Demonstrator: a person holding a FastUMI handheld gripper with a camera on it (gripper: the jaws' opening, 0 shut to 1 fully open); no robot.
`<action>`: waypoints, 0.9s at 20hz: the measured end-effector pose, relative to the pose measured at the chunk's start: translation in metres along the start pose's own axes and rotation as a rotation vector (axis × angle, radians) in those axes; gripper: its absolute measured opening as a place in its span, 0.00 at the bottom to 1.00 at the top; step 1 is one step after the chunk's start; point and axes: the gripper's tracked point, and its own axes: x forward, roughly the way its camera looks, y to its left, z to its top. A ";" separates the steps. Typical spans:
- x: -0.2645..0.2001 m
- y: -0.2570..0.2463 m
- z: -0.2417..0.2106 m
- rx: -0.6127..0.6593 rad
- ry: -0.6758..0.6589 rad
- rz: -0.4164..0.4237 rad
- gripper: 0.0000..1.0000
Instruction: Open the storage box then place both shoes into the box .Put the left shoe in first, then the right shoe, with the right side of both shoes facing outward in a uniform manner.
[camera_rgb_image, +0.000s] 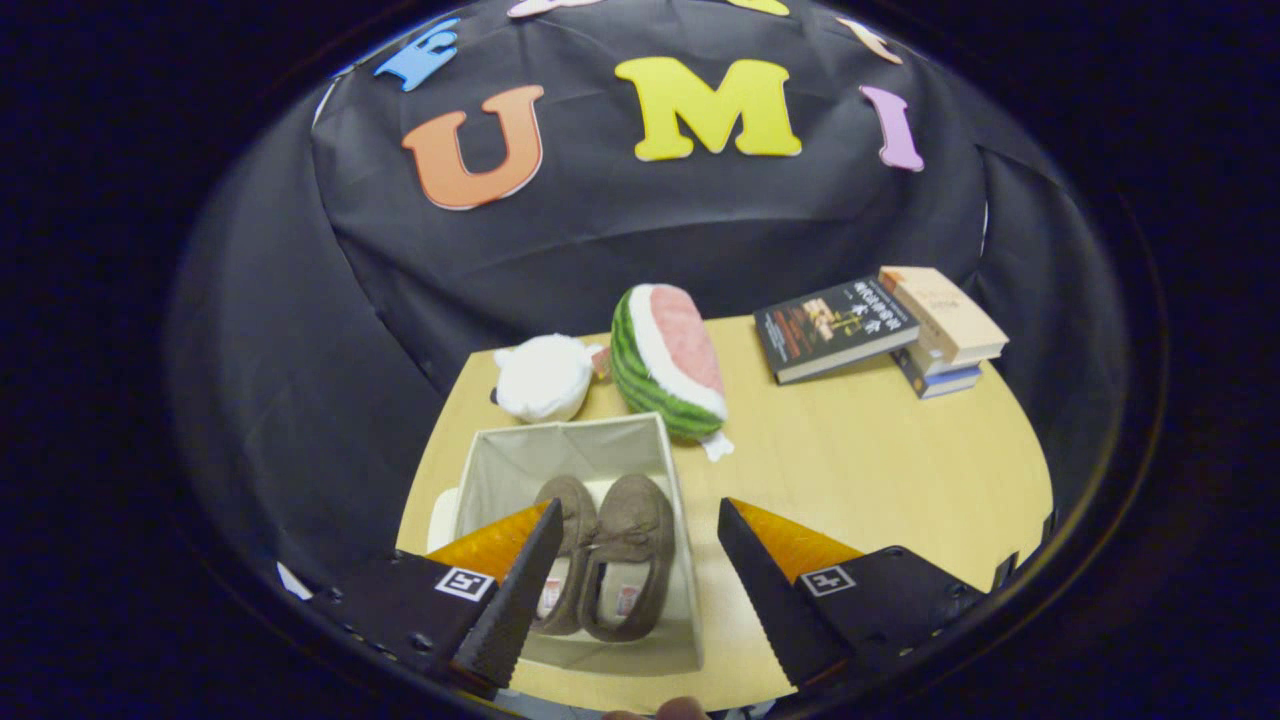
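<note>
An open light fabric storage box (640, 435) sits on the wooden table below my fingers. Two brown slippers lie side by side inside it, toes pointing away from me: one (572, 540) on the left, partly behind my left finger, and one (632, 555) on the right. My gripper (637, 585) hangs above the near side of the box, open, with nothing between its fingers. The left fingertip is over the box's left half, while the right fingertip is over the table just right of the box.
A watermelon-slice plush (668, 362) and a white plush (543, 378) stand just beyond the box. Several books (880, 325) are stacked at the table's far right. Bare tabletop (880, 470) lies to the right of the box. A fingertip (685, 708) shows at the near edge.
</note>
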 end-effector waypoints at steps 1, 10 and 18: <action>-0.011 -0.007 0.010 -0.004 -0.033 -0.004 0.95; -0.143 -0.095 0.104 -0.051 -0.394 -0.087 0.96; -0.214 -0.132 0.100 -0.068 -0.550 -0.113 0.96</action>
